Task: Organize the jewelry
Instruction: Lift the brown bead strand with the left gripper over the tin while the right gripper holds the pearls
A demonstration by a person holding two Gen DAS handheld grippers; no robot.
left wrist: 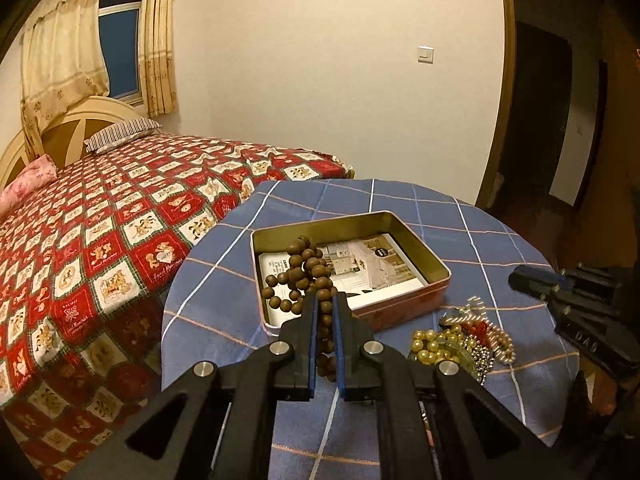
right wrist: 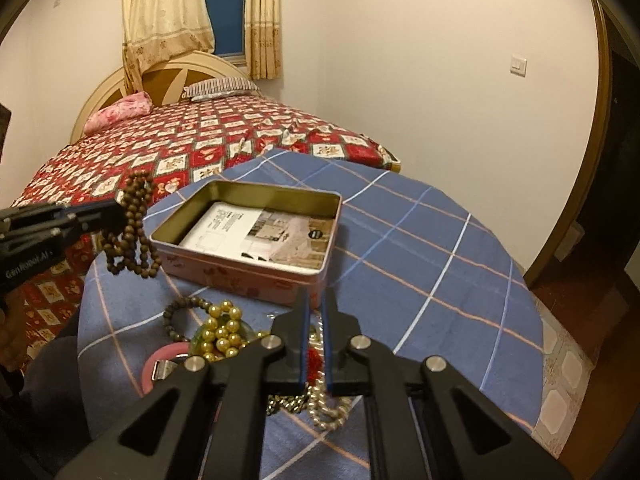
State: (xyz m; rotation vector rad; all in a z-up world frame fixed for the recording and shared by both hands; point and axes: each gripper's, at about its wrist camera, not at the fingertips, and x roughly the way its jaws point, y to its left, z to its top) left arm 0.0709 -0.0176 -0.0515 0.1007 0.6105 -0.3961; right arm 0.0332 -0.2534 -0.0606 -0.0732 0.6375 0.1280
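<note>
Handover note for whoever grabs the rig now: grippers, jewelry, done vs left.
Left gripper: shut on the brown bead strand, held in the air at the near-left corner of the tin; not released.
Right gripper: jaws close together over the jewelry pile, near the tin; whether it grips anything cannot be told.
Tin: open on the blue checked table, only a printed card inside.
Left: drop the strand in, then move the pile.

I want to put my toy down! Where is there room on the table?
The blue checked cloth right of the pink tin is bare, out to the table edge. Inside the tin there is only a leaflet. Near the front it is crowded: the jewelry pile sits there.
</note>
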